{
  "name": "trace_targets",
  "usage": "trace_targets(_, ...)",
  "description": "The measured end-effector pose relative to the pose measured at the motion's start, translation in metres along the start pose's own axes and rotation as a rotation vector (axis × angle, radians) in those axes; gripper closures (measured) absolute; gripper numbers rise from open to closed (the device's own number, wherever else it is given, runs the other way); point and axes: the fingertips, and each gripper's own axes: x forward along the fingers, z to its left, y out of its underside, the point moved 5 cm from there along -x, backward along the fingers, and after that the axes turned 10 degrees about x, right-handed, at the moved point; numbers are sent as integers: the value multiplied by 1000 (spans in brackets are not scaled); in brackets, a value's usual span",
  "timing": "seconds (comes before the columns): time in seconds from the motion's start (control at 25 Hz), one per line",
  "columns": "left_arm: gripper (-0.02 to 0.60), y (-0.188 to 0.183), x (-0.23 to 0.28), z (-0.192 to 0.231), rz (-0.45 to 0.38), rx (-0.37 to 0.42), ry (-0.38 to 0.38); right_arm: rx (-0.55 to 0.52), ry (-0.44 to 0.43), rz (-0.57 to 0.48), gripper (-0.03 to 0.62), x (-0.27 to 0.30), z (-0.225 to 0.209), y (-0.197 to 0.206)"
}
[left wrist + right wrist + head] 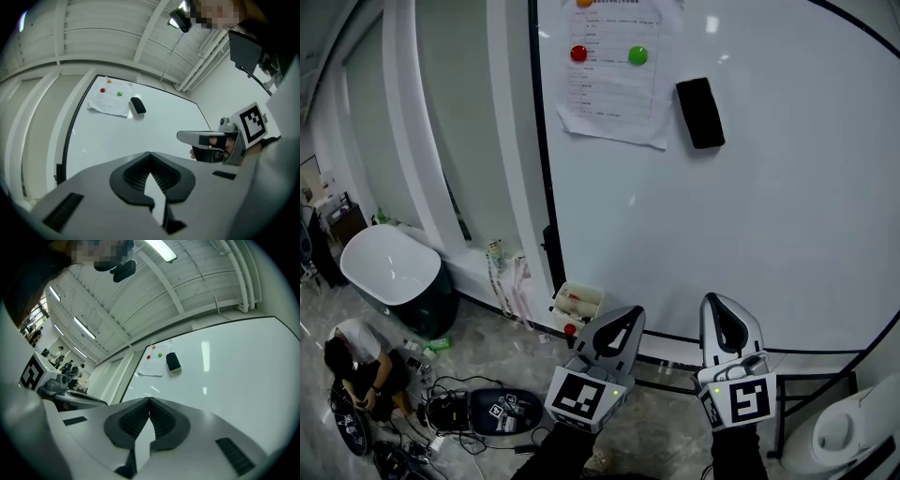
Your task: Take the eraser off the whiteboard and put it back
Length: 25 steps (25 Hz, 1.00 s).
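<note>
White gloss fills most of the head view: the whiteboard (769,216), edged by a thin black frame, stands upright ahead. To its left, down on the grey floor, a rounded white tub (389,262) with a dark base sits near a person (354,361) who crouches among cables and gear.

Low in the head view the left gripper (621,321) and the right gripper (723,309) are raised side by side in front of the board's lower edge, near each other but not touching, both well below the eraser. Each gripper's own view shows its jaws brought together, tips meeting, with nothing between them (only a narrow slit lower down, behind the ribbed pads).

A printed paper sheet (614,70) hangs at the board's upper left, its bottom edge curling slightly. Just to the sheet's right the black eraser (700,112) sits flat on the whiteboard, tilted a little, and no gripper touches it. An open tray (578,302) of markers sits at the board's lower left corner. On the sheet itself are a red magnet (578,53) and a green magnet (637,55), level with one another.
</note>
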Motion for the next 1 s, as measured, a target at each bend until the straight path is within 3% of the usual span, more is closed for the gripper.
trace_targets(0.56,575,9,51,52,-63,-20,73,-63,94,-36,586,62,-9,-4)
trace_targets(0.88,575,15,61,70,-47,2,119,-115,82,-92,586,93,-9,-15)
trace_targets(1.0,575,10,67,76,-78,-5,130,-145,85,-113,586,106,-11,-23)
